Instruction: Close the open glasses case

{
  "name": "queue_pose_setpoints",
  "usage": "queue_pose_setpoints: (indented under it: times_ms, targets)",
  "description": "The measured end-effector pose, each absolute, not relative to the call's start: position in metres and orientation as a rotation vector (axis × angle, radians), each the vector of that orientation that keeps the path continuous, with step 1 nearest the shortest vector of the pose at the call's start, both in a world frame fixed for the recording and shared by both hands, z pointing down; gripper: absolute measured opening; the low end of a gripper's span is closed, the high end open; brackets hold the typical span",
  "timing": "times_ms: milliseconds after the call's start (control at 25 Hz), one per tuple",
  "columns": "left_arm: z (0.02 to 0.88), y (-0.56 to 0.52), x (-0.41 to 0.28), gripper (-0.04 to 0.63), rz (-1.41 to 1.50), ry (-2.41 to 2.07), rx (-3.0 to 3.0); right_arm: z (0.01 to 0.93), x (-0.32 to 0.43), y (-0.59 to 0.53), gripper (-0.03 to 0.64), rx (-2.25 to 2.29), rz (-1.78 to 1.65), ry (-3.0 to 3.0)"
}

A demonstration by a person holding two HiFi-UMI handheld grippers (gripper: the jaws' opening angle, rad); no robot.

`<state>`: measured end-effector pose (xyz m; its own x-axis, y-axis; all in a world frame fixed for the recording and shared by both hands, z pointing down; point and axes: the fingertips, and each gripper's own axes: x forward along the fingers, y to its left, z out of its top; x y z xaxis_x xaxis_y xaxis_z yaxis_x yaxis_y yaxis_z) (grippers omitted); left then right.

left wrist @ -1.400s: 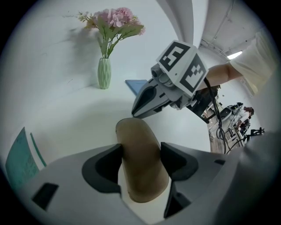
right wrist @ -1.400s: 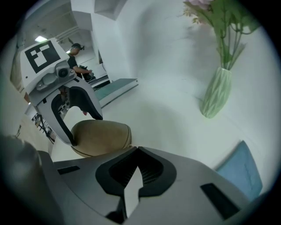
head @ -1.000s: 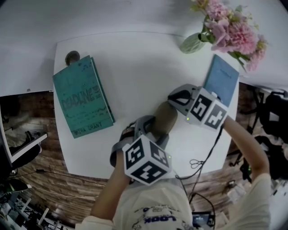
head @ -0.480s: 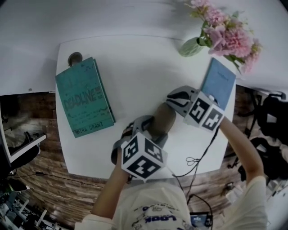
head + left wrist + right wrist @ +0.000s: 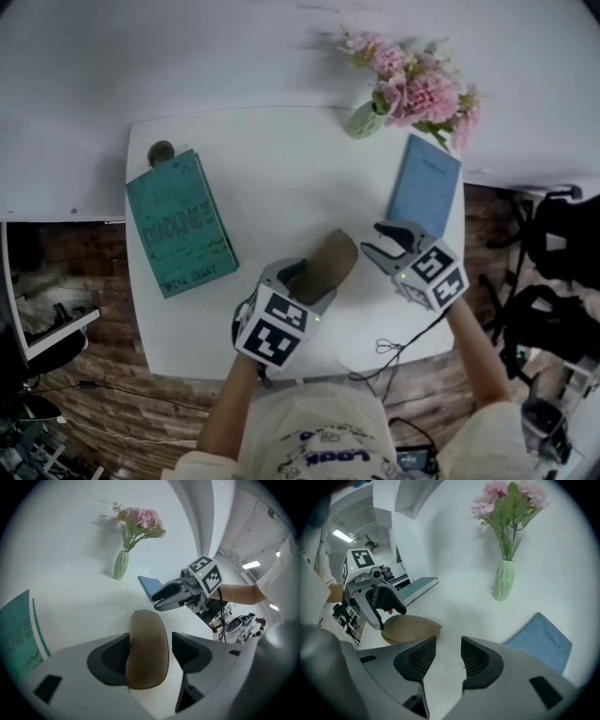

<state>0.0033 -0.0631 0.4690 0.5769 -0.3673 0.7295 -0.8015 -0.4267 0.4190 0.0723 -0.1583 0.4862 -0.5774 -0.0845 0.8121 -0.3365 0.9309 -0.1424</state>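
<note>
**Near edge of the worktop (image 5: 281,164), about its middle.** The left tongs (image 5: 150,644) stand astride the near end of the brown glasses case (image 5: 330,258). One pad lies against its side and a sliver of worktop shows at the other, so the case is straddled rather than clamped. The case lies flat, its lid apparently down, with the seam visible in the right gripper view.

**Just beyond, toward the right edge.** The right tongs (image 5: 448,649) have just been opening; the jaws stand wide, with nothing between them, clear of the case.

**Farther.** A teal book (image 5: 181,222) lies along the left edge, a blue notebook (image 5: 426,187) at the far right corner, and a vase of pink flowers (image 5: 364,120) at the far edge.

**Hazards.** An unlatched lid may spring up. Withdrawing the left tongs with one pad dragging could slide the case toward the near edge.
</note>
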Motion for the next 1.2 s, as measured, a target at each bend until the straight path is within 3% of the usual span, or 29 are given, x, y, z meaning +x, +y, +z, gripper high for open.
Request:
queue_pose_setpoints:
  times_ms: [240, 440, 680, 1200]
  targets:
    - [0.428, -0.063, 0.01, 0.281, 0.64, -1.01, 2.098, 0.433, 0.086, -0.161, 0.14, 0.707, 0.484, -2.34]
    - [0.36, -0.086, -0.002, 0.263, 0.485, -1.265, 2.211, 0.34, 0.074, -0.153, 0.037, 1.144, 0.468, -2.479]
    - [0.276, -0.095, -0.038, 0.006, 0.3, -1.684, 2.287, 0.259, 0.062, -0.131, 0.029, 1.387, 0.307, -2.65]
    - [0.214, -0.048, -0.059, 0.002, 0.037, -1.951, 2.212, 0.223, 0.062, -0.084, 0.029, 1.508, 0.149, -2.661]
